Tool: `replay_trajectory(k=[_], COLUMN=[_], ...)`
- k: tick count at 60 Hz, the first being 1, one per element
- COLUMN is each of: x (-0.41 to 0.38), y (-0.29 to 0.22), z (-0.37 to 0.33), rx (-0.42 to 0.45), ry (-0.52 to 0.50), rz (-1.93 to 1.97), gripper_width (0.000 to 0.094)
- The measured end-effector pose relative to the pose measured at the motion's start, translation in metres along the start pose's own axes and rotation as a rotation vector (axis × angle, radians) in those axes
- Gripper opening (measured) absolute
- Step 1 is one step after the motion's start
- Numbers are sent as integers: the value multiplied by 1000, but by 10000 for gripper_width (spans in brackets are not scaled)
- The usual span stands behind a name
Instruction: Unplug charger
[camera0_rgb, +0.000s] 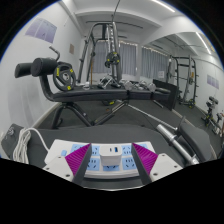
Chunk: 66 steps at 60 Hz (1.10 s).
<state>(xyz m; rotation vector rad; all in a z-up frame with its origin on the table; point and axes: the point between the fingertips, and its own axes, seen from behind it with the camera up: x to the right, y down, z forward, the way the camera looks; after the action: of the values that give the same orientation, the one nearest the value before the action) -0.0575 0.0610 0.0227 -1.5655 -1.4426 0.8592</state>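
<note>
Gym room w/ black weight bench (100, 98) and cable rack (105, 50) well beyond the fingers, another rack (180, 75) off to the right side. Closer in, white power strip (108, 158) sitting between the purple pads, white charger (104, 153) plugged in on top, white cable (28, 140) trailing off its left end. Gripper (108, 160) level, pointing straight fwd, fingers (75, 155) spread apart w/ the strip between them; can't tell if pads touch it. No hand in view.
</note>
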Motion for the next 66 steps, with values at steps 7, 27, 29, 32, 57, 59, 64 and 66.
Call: replay_trajectory(k=[7,27,29,32,57,59,64,66], x=[-2,8,11,18,153,160,168,172], y=[2,-68,-85,-109,-95,-82,-49,-37], z=[9,-8,-15,-29,-57,-53,-39,-34], rx=[-2,138,139,130,9,-17,-86,-113], ry=[-6,-12,-12,-25,94,102,86,89], rz=[3,-2,13,42,-40,-45,-22,-20], gripper_width=[792,171,170,170,188,187,187,189])
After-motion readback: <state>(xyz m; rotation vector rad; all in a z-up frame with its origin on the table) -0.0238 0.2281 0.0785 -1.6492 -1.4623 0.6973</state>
